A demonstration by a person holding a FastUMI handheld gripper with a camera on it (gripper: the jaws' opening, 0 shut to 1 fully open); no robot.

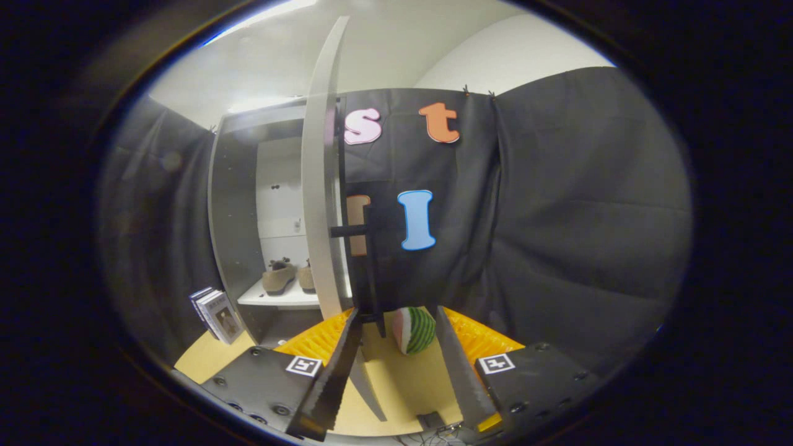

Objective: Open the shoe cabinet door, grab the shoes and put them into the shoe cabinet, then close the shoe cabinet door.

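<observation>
The grey shoe cabinet [235,217] stands ahead to the left with its door [321,204] swung open, seen edge-on. A pair of tan shoes [279,277] rests on the white shelf [272,298] inside. The door's black handle [370,266] runs down its outer face to just ahead of my left fingertip. My gripper [396,311] is open, and the door's lower edge passes close inside the left finger [334,371]. Nothing is pressed between the fingers.
A striped watermelon-slice toy [414,330] lies on the tan floor just beyond the fingertips. A yellow ribbed mat [480,339] spreads behind both fingers. A few books [217,314] lean at the cabinet's left foot. Black cloth walls close the right side.
</observation>
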